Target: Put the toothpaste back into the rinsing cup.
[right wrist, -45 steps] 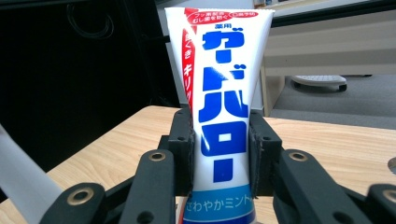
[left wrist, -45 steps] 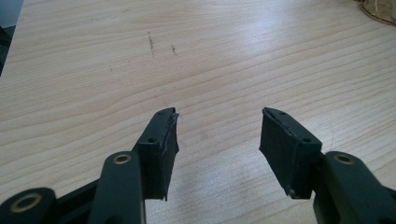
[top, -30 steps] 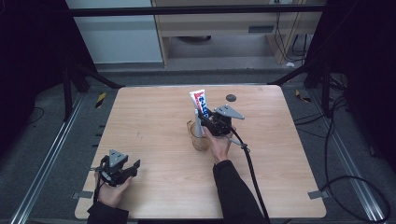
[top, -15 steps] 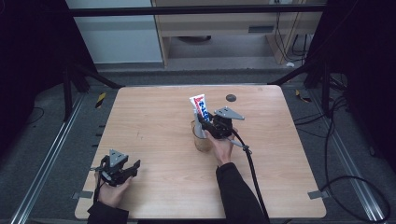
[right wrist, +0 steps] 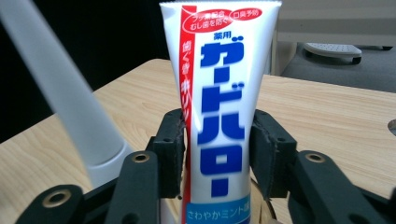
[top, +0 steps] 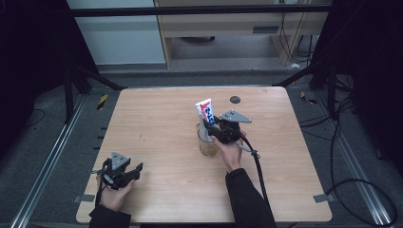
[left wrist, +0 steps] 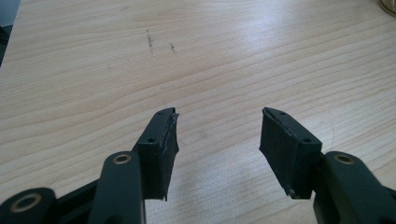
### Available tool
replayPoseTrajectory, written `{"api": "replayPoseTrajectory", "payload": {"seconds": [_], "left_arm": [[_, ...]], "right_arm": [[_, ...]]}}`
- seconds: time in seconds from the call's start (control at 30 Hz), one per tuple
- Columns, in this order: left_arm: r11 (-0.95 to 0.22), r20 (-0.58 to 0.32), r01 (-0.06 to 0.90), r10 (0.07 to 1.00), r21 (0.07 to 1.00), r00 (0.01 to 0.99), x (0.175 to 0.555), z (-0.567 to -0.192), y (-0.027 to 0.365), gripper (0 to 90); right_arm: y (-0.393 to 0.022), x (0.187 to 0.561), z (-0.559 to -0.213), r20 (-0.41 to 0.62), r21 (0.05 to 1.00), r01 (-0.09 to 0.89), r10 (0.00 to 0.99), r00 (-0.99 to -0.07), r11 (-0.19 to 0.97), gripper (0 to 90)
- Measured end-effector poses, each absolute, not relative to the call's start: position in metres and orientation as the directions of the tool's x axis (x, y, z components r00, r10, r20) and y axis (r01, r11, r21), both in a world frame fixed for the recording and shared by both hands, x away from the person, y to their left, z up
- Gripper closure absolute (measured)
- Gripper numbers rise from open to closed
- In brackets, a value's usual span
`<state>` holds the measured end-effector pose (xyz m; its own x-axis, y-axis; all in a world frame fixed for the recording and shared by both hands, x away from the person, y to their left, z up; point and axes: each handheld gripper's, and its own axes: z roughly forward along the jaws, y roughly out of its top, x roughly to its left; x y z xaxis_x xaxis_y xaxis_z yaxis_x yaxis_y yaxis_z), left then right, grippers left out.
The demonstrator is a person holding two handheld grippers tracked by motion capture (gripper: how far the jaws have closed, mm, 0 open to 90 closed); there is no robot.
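Observation:
A white toothpaste tube [top: 205,111] with blue and red print stands upright in a clear glass cup [top: 207,145] at mid-table. My right gripper [top: 207,128] reaches it from the right, one jaw on each side of the tube [right wrist: 219,93]. Its jaws have just been opening; the pads [right wrist: 170,154] sit right at the tube's edges without squeezing it. A white handle [right wrist: 60,98] leans in the cup beside the tube. My left gripper [top: 138,170] rests near the table's front left corner, and its jaws [left wrist: 217,128] are open over bare wood.
A small dark round mark [top: 234,99] lies on the wooden table [top: 157,118] behind the cup. The right gripper's cable [top: 259,166] trails back along the forearm. Dark frame legs and floor rails surround the table.
The toothpaste tube and the right gripper have come slightly lower, toward the cup. The left gripper has not moved.

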<state>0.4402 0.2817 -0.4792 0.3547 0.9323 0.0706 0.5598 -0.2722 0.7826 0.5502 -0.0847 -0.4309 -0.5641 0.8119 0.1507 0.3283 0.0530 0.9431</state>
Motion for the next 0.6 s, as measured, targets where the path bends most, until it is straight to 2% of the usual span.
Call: {"api": "replayPoseTrajectory", "payload": {"seconds": [0.17, 0.2, 0.23, 0.33, 0.6], "left_arm": [[-0.273, 0.073, 0.559, 0.932, 0.783, 0.354, 0.44, -0.479, 0.281, 45.4], [-0.274, 0.073, 0.559, 0.932, 0.783, 0.354, 0.44, -0.479, 0.281, 45.4], [-0.274, 0.074, 0.559, 0.932, 0.782, 0.354, 0.44, -0.479, 0.281, 45.3], [-0.275, 0.074, 0.56, 0.932, 0.782, 0.355, 0.44, -0.479, 0.281, 45.4], [-0.277, 0.073, 0.562, 0.931, 0.779, 0.358, 0.44, -0.48, 0.281, 45.3]], "right_arm": [[-0.092, 0.547, -0.437, 0.12, 0.915, 0.382, 0.82, -0.56, 0.128, 54.8], [-0.094, 0.544, -0.439, 0.103, 0.918, 0.37, 0.812, -0.574, 0.146, 51.4], [-0.095, 0.542, -0.438, 0.09, 0.92, 0.362, 0.818, -0.569, 0.15, 55.1], [-0.1, 0.538, -0.434, 0.087, 0.93, 0.339, 0.813, -0.576, 0.141, 53.0], [-0.126, 0.525, -0.417, 0.072, 0.921, 0.352, 0.815, -0.576, 0.167, 43.8]]}}
